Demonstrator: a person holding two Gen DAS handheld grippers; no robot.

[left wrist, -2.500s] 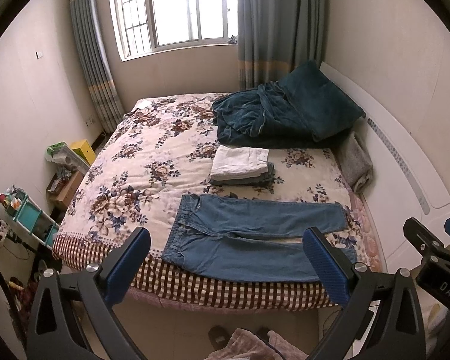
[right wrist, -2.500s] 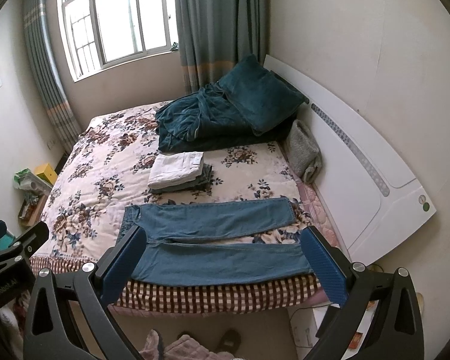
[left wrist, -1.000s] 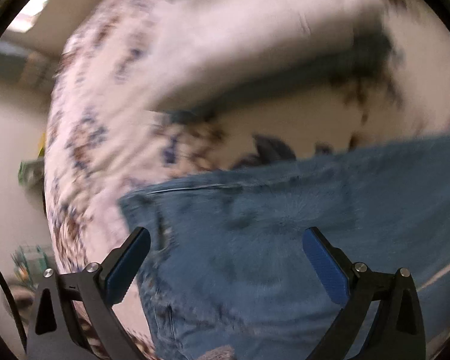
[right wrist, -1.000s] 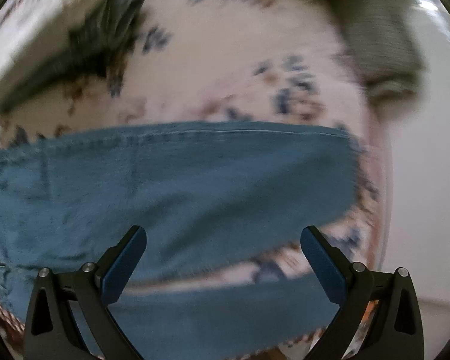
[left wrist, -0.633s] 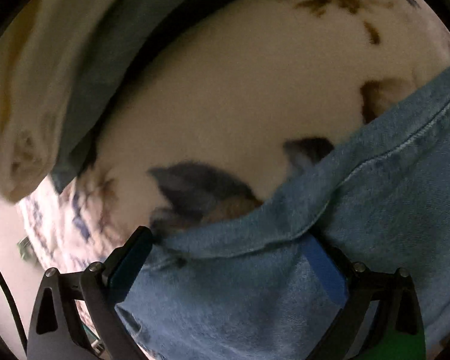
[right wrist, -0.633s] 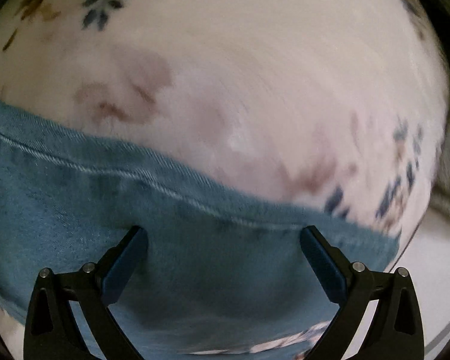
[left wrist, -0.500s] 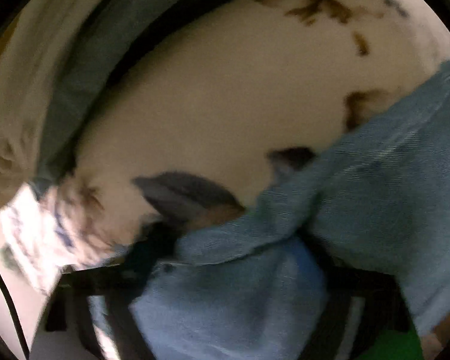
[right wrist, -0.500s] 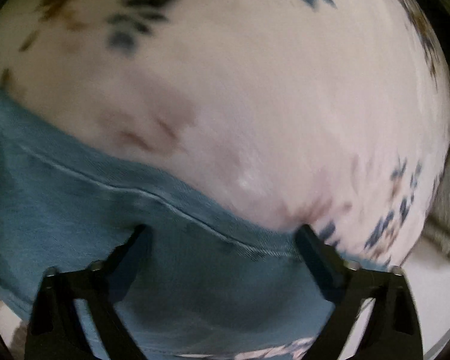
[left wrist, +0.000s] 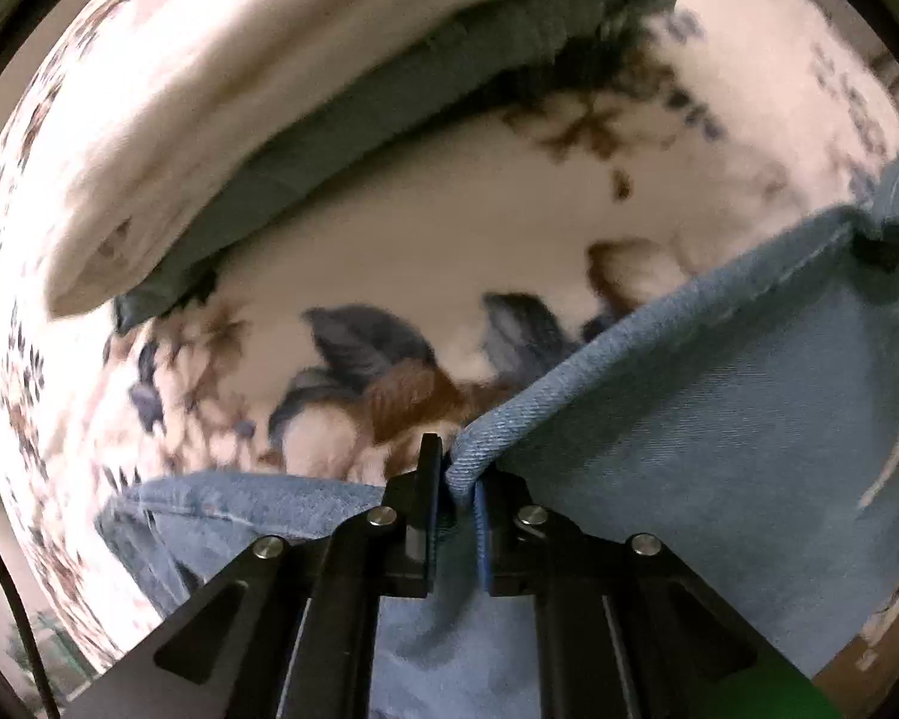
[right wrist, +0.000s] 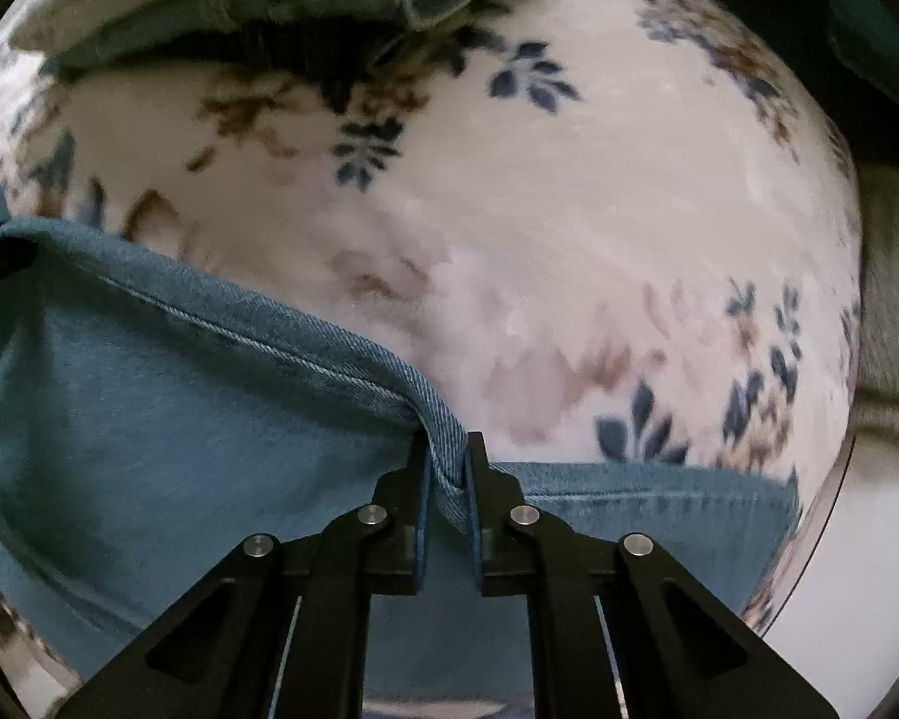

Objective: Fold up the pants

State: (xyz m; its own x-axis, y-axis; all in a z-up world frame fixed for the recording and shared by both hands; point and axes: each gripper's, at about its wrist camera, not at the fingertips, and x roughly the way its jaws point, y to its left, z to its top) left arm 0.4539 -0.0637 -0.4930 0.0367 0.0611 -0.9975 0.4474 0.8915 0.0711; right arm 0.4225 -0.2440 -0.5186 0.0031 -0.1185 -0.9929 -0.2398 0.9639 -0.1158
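**Both hand-held grippers clamp the upper edge of the jeans on the bed**

The left hand-held gripper (left wrist: 458,479) points down at the bed, and its jaws have just been closing; they now stand narrow, pinching a fold of the blue denim pants (left wrist: 689,419) at the edge nearest the floral bedspread (left wrist: 449,227). From the pinch the seamed edge runs up and to the right, pulled off the bedspread into a taut ridge. At the far right of the left wrist view, a dark blurred part of the other tool sits on that same edge.

The right hand-held gripper (right wrist: 446,467) also points down, and its jaws have likewise just been closing to a narrow gap with a bunched fold of the pants (right wrist: 150,395) pressed between the pads. The stitched edge runs away to the upper left; more denim lies flat on the bedspread (right wrist: 569,210) to the right of the fingers.

Beyond the pants a stack of folded clothes (left wrist: 269,90) rests on the bed, a cream piece on top of a grey-green one. A dark teal blanket (right wrist: 857,12) shows at the top right of the right wrist view.
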